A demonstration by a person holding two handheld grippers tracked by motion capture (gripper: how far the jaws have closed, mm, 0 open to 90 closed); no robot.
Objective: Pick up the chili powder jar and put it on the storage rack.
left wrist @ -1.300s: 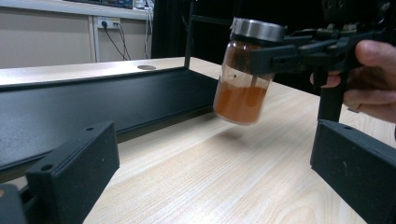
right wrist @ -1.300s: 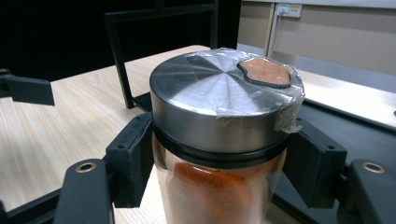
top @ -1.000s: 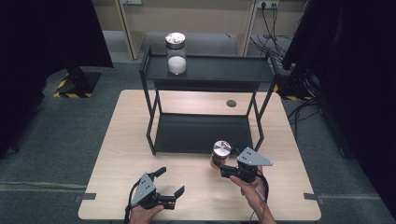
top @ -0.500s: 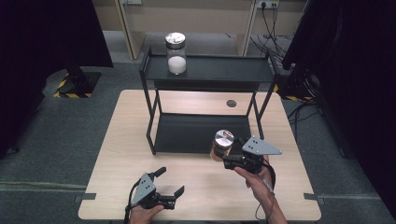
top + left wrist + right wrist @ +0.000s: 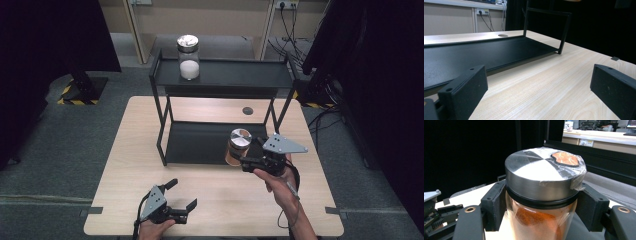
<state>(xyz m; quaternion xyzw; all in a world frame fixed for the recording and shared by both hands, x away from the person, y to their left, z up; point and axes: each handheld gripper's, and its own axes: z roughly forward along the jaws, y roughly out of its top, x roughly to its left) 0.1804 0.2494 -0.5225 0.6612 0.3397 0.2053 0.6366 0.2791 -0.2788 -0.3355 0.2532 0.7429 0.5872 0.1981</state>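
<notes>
High view: right gripper clamped the jar at the shelf's 4 o'clock corner; left gripper lay open. Jar was best kept upright, clearing the frame.

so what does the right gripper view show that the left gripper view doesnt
Right gripper view: a jar of orange powder with a taped metal lid, clamped between the right gripper and its two black jaws.

Left gripper view: the black shelf's bottom tray lying on the table, a round hole in the tabletop beyond it, and the left gripper with jaws wide apart and nothing between them.

Both: the light wooden tabletop and, farther off, a beige wall with power sockets.
</notes>
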